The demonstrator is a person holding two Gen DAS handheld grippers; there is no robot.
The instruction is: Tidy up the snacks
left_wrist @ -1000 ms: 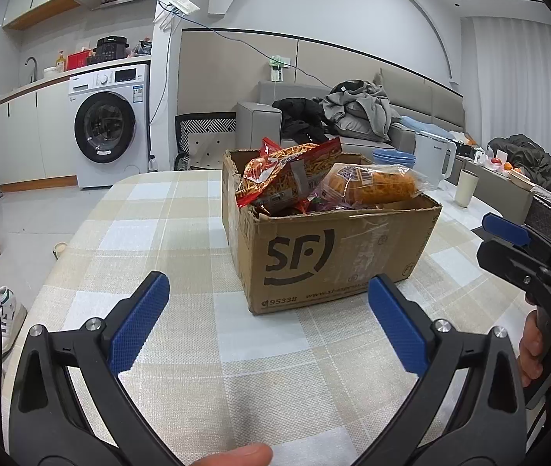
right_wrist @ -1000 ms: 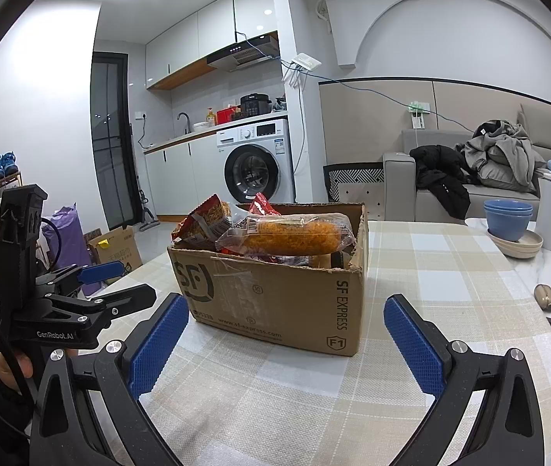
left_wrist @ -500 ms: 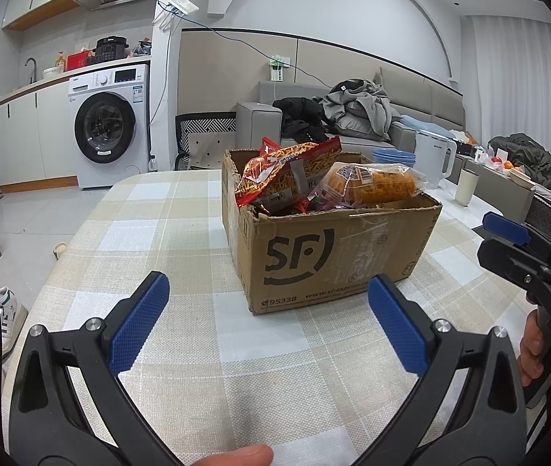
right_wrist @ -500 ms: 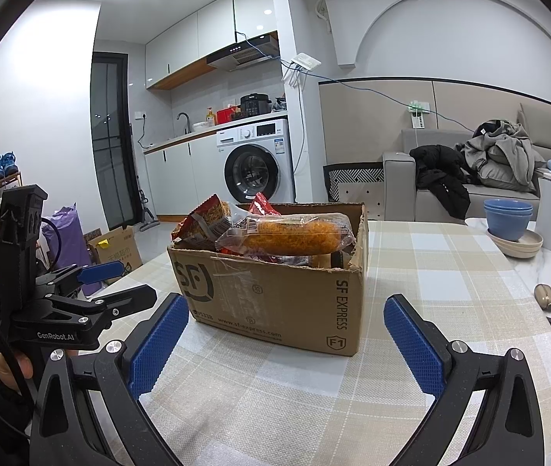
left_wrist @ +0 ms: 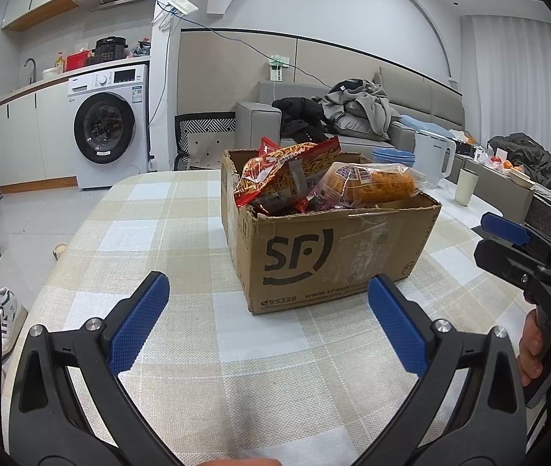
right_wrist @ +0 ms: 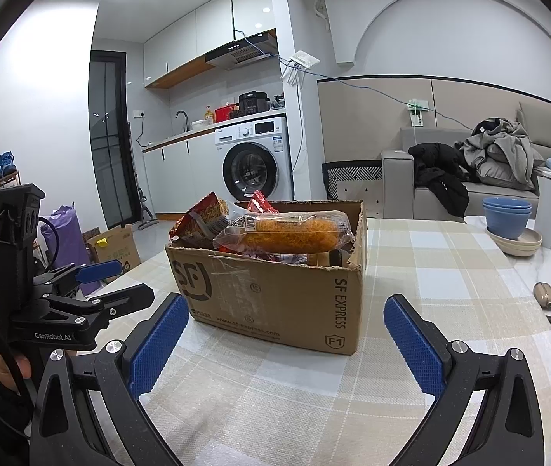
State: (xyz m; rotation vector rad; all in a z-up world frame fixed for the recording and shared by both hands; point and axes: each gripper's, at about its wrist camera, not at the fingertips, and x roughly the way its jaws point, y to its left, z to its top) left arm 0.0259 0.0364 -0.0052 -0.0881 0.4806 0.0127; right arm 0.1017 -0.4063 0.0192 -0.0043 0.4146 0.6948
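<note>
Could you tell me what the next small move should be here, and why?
Probably ease the right gripper forward and up toward the clear-wrapped orange snack lying on top of the cardboard box. Both grippers are open and empty, short of the box, with the left gripper no nearer, and that pack is the most exposed.

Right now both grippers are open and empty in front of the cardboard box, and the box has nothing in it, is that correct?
Not quite: in both wrist views the cardboard box holds snack bags. The left gripper and right gripper are indeed open and empty.
</note>
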